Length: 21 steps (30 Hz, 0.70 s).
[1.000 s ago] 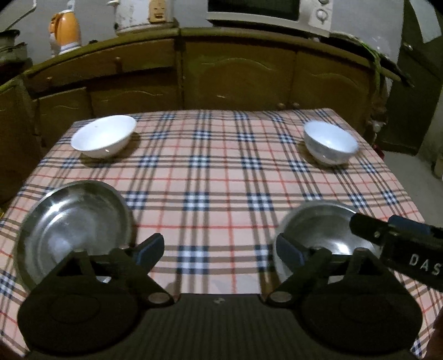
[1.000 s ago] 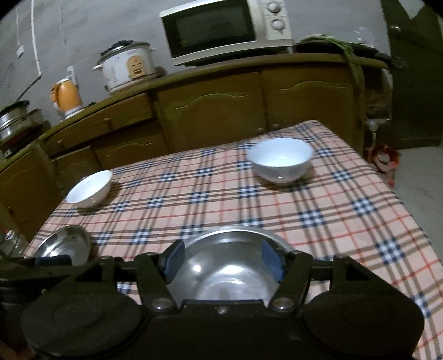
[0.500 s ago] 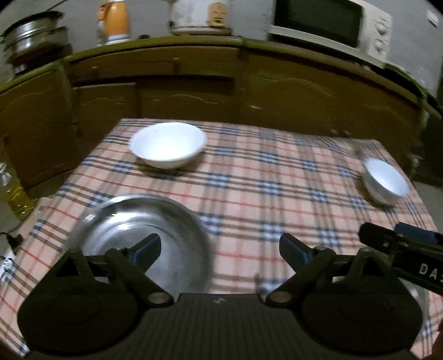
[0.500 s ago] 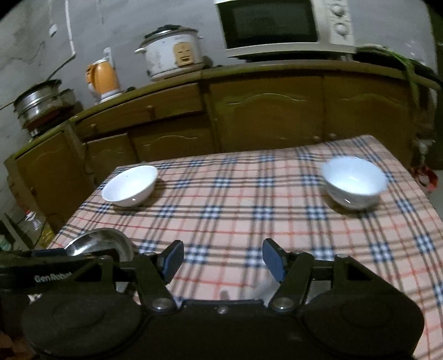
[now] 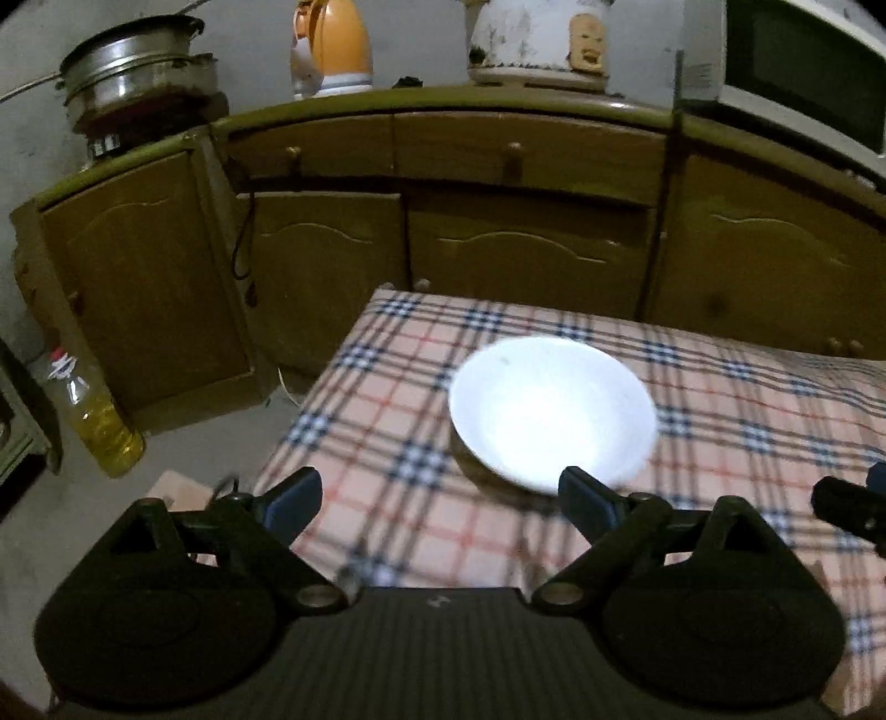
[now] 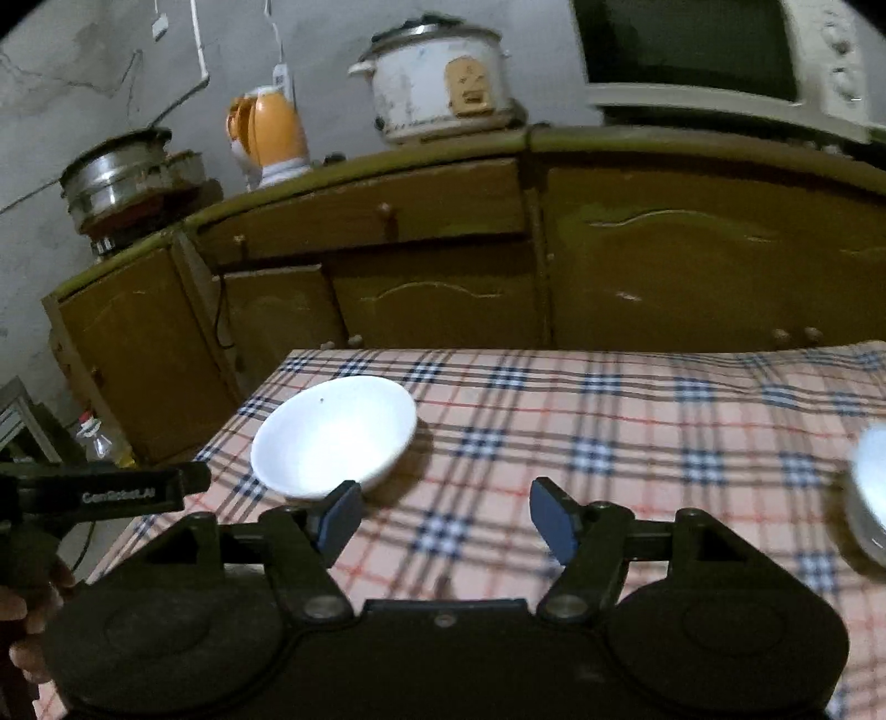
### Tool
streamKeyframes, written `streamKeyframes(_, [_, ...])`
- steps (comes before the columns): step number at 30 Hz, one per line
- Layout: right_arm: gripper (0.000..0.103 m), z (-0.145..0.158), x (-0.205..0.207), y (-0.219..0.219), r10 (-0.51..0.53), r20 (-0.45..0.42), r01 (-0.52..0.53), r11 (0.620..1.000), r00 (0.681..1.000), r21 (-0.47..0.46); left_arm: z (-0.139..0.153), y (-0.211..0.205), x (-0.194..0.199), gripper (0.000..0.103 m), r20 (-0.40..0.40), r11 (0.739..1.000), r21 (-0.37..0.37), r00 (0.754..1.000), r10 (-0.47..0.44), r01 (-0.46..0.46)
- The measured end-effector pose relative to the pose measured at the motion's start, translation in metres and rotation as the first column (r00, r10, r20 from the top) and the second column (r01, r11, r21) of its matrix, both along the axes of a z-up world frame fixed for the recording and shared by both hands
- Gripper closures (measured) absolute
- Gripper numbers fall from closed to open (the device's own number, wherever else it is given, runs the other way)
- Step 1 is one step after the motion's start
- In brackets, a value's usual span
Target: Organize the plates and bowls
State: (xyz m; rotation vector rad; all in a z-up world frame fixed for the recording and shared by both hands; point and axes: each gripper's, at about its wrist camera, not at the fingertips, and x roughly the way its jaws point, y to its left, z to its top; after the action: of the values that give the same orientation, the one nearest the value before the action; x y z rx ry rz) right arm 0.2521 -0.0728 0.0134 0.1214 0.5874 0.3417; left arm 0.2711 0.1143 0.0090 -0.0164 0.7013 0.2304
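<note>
A white bowl [image 5: 548, 410] sits near the far left corner of the plaid-covered table [image 5: 398, 399]. My left gripper [image 5: 437, 495] hovers just short of it, jaws wide apart and empty, the right fingertip close to the bowl's near rim. In the right wrist view the same white bowl [image 6: 332, 437] lies ahead and to the left of my right gripper [image 6: 447, 515], whose jaws are opening with only tablecloth between them. A second white bowl [image 6: 869, 493] shows blurred at the right edge. No steel plate is in view.
Brown cabinets [image 5: 498, 249] run behind the table, carrying a rice cooker [image 6: 437, 83], an orange kettle [image 6: 271, 133], a steel pot [image 6: 122, 177] and a microwave [image 6: 720, 50]. An oil bottle [image 5: 94, 410] stands on the floor past the table's left edge.
Both grippers have swung left across the table. The two steel plates have dropped out of both views, and the left white bowl is now much nearer. The right jaws stand a little wider.
</note>
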Motion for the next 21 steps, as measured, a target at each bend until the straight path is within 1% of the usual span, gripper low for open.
streamKeyframes(3, [0.023, -0.011, 0.036, 0.022, 0.016, -0.045, -0.015, 1.0, 0.999, 0.002, -0.009, 0.008, 0.032, 0.009, -0.012, 1.0, 0.005, 1.0, -0.01, 0.01])
streamKeyframes(8, [0.023, -0.036, 0.088, 0.044, 0.005, -0.121, -0.001, 1.0, 0.993, 0.031, -0.029, 0.017, 0.068, 0.017, -0.054, 1.0, -0.006, 0.998, -0.023, 0.023])
streamKeyframes(9, [0.023, -0.042, 0.097, 0.048, 0.005, -0.135, -0.001, 1.0, 0.991, 0.031, -0.034, 0.02, 0.075, 0.021, -0.065, 1.0, -0.018, 0.998, -0.022, 0.02])
streamKeyframes(10, [0.023, -0.047, 0.105, 0.051, 0.003, -0.149, 0.001, 1.0, 0.989, 0.028, -0.038, 0.023, 0.08, 0.028, -0.073, 0.999, -0.027, 0.997, -0.019, 0.017])
streamKeyframes(11, [0.023, -0.051, 0.112, 0.054, 0.004, -0.155, 0.0, 1.0, 0.988, 0.026, -0.043, 0.025, 0.084, 0.032, -0.081, 0.999, -0.035, 0.997, -0.015, 0.012])
streamKeyframes(13, [0.024, -0.059, 0.125, 0.059, 0.012, -0.172, -0.007, 1.0, 0.985, 0.026, -0.051, 0.029, 0.092, 0.048, -0.103, 0.999, -0.051, 0.995, -0.014, 0.008])
streamKeyframes(14, [0.024, -0.062, 0.129, 0.061, 0.012, -0.179, -0.007, 1.0, 0.984, 0.031, -0.055, 0.03, 0.096, 0.051, -0.114, 0.998, -0.06, 0.993, -0.019, 0.012])
streamKeyframes(15, [0.028, -0.066, 0.134, 0.063, 0.02, -0.19, -0.011, 0.999, 0.982, 0.049, -0.058, 0.031, 0.098, 0.056, -0.113, 0.997, -0.078, 0.993, -0.034, 0.025])
streamKeyframes(16, [0.036, -0.069, 0.138, 0.064, 0.03, -0.205, -0.017, 0.998, 0.978, 0.069, -0.059, 0.03, 0.099, 0.063, -0.109, 0.996, -0.087, 0.993, -0.045, 0.036])
streamKeyframes(17, [0.064, -0.072, 0.141, 0.065, 0.044, -0.225, -0.024, 0.996, 0.973, 0.092, -0.059, 0.028, 0.098, 0.069, -0.102, 0.994, -0.093, 0.993, -0.058, 0.049])
streamKeyframes(18, [0.08, -0.073, 0.141, 0.068, 0.059, -0.239, -0.035, 0.994, 0.969, 0.103, -0.058, 0.024, 0.097, 0.082, -0.099, 0.993, -0.101, 0.992, -0.077, 0.067])
streamKeyframes(19, [0.082, -0.072, 0.139, 0.071, 0.075, -0.229, -0.05, 0.992, 0.971, 0.114, -0.057, 0.021, 0.097, 0.082, -0.101, 0.993, -0.092, 0.992, -0.079, 0.07])
streamKeyframes(20, [0.082, -0.07, 0.136, 0.074, 0.068, -0.223, -0.048, 0.994, 0.973, 0.093, -0.057, 0.018, 0.096, 0.082, -0.103, 0.995, -0.079, 0.992, -0.074, 0.066])
streamKeyframes(21, [0.082, -0.068, 0.132, 0.075, 0.062, -0.214, -0.047, 0.996, 0.975, 0.076, -0.056, 0.018, 0.094, 0.082, -0.102, 0.994, -0.087, 0.992, -0.074, 0.065])
